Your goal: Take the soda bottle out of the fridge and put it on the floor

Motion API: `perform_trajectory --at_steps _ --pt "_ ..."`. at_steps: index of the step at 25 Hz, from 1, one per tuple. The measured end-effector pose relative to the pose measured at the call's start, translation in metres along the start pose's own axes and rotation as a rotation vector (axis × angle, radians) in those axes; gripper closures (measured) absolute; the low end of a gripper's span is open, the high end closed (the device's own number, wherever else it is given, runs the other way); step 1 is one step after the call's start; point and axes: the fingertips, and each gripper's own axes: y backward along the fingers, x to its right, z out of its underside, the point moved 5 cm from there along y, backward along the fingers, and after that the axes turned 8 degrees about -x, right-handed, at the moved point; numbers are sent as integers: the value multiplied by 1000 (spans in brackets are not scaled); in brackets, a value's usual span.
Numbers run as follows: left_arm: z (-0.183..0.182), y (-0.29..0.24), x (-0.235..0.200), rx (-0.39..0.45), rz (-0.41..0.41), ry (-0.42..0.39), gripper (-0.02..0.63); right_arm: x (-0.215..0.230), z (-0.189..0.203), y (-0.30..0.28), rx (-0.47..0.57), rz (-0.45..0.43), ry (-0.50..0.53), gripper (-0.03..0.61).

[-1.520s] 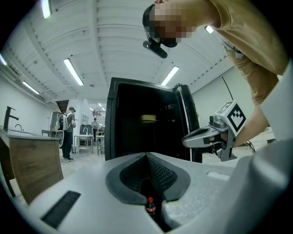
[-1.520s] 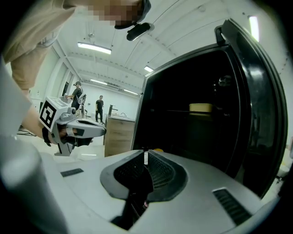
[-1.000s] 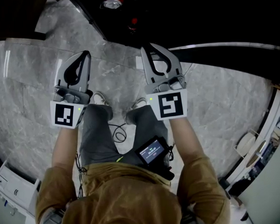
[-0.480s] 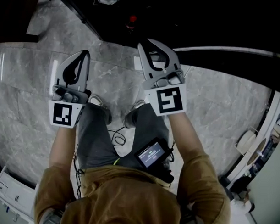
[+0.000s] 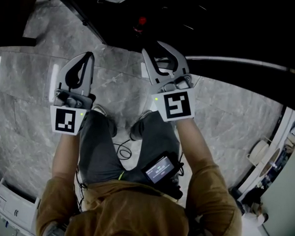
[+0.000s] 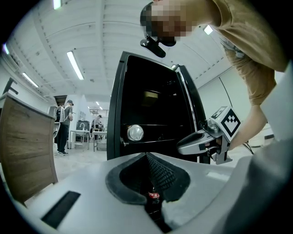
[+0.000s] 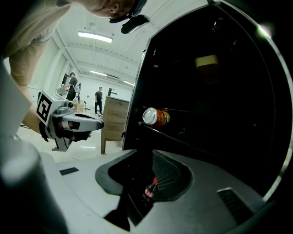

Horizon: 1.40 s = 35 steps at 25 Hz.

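The grey marbled floor takes up most of my head view, running from under my knees to the open fridge on the far side. The fridge's inside is black, and little of it shows. To the left of the fridge, seen from my right tool's view, stands a wooden cabinet, with people well beyond it across the room. I am crouched low with both arms stretched toward the fridge. My left tool is out over the floor on the left, short of the fridge. Its jaws are closed tip to tip and hold nothing. My right tool is a little farther in, its tips at the fridge's dark opening. Its jaws have just been opening and now stand a narrow way apart, with nothing pressed between the pads. A small device with a lit screen hangs at my waist, near me. On a fridge shelf lies a can on its side, its silver end facing out. Below that shelf, low in the fridge, sits the soda bottle with its red cap. It is just beyond my right tool's tips and apart from them, and it shows through the gap between the jaws in both tool views.
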Motion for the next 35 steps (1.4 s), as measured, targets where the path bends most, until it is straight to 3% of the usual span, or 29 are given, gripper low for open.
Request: perform_trajectory --at_steps 10,21,26,35 --pt "41 -14 -1 -9 17 -13 612 8 32 -23 -13 43 -68 451" --pt "77 -37 -3 -47 50 -18 612 10 78 -66 -42 31 -123 430" --pt "87 -44 -11 -32 46 -16 612 10 87 -81 -35 42 -114 410" --pt "122 -52 -11 -15 119 -57 612 10 117 -106 -64 43 -75 379"
